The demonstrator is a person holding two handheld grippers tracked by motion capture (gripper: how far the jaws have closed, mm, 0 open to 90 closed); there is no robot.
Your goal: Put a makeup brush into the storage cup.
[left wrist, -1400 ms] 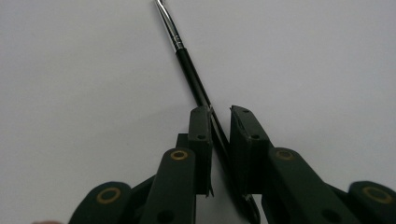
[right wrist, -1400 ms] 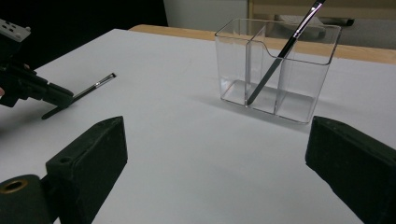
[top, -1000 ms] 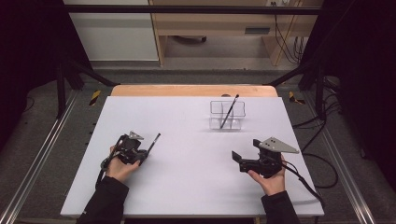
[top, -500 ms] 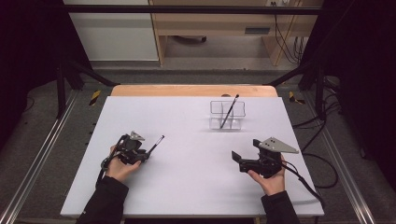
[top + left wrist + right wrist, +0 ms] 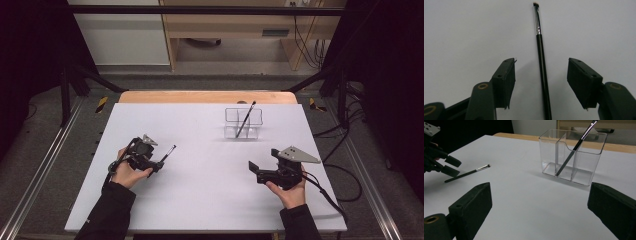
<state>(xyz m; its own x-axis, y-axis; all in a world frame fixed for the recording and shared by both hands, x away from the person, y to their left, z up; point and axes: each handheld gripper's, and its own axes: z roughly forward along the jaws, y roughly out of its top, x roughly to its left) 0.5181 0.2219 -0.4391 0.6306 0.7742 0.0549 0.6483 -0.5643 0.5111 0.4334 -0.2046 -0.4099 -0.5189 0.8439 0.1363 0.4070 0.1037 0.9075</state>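
Observation:
A thin black makeup brush with a silver ferrule lies on the white table, its handle running between the jaws of my left gripper. Those jaws stand open on either side of it without touching it. In the high view the brush points away to the right from the left gripper. A second brush leans in a clear two-compartment organizer. My right gripper is open and holds nothing; it faces the organizer from the near right side.
The table's wooden far edge runs behind the organizer. Metal rails flank the table, and cables trail off at the right. In the right gripper view the left gripper and the loose brush sit at the left.
The loose brush's tip has shifted slightly to the right with the left gripper. The right gripper has stayed where it was.

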